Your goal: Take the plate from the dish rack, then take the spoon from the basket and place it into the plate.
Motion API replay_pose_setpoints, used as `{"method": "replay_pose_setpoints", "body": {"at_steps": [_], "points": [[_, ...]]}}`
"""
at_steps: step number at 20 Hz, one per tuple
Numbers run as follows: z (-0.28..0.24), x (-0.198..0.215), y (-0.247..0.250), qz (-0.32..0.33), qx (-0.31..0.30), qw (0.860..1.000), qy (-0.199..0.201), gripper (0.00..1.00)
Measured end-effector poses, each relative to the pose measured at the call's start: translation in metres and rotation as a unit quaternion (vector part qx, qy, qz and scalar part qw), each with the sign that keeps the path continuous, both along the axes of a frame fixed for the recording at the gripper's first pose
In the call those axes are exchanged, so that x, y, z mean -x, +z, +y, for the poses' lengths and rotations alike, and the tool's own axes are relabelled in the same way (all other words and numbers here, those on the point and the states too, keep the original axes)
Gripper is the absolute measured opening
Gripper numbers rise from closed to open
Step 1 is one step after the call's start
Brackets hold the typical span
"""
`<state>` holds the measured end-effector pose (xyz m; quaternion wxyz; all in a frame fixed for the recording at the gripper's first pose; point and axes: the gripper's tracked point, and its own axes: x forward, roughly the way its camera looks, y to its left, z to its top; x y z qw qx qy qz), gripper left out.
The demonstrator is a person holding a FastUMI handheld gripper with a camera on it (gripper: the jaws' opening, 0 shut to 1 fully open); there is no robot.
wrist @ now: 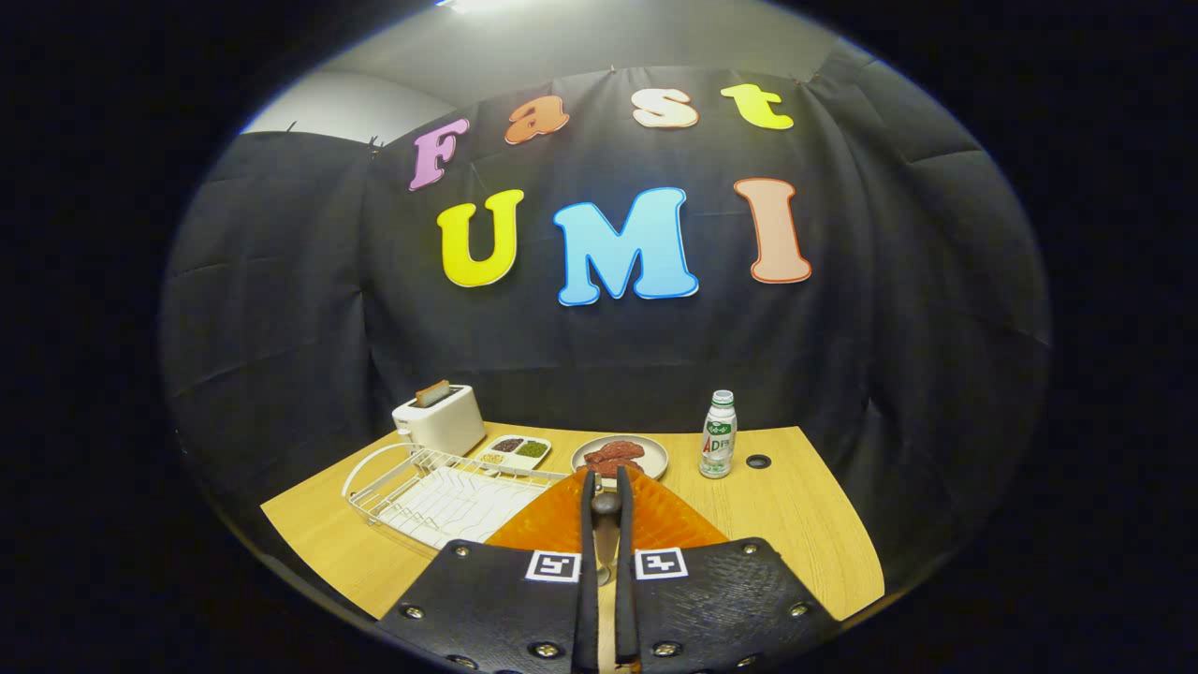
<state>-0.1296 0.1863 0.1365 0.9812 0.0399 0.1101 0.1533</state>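
My gripper (606,479) is shut on a metal spoon (606,538), which stands between the two black fingers with its dark rounded end just below the fingertips. Directly under and ahead of the fingers an orange ribbed plate (669,520) lies flat on the wooden table (796,524). The spoon hangs above the plate's middle; I cannot tell whether it touches the plate. The white wire dish rack (440,496) sits on the table just left of the plate, with nothing standing in it.
Beyond the rack stand a white toaster (440,418) with a slice in it and a small divided snack tray (513,451). A grey plate of red meat (620,456) lies beyond the fingertips, with a small bottle (719,435) to its right.
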Motion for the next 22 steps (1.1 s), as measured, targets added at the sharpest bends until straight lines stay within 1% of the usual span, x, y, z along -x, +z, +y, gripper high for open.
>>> {"method": "replay_pose_setpoints", "body": {"at_steps": [5, 9, 12, 17, 22], "points": [[0.032, 0.031, -0.017, 0.024, -0.002, 1.000, 0.018, 0.07], [0.059, 0.056, -0.047, 0.054, 0.000, 0.998, 0.030, 0.07], [0.085, 0.070, -0.071, 0.074, 0.004, 0.996, 0.052, 0.07], [0.120, 0.072, -0.095, 0.091, -0.002, 0.994, 0.065, 0.07], [0.139, 0.078, -0.124, 0.107, 0.004, 0.991, 0.077, 0.07]]}}
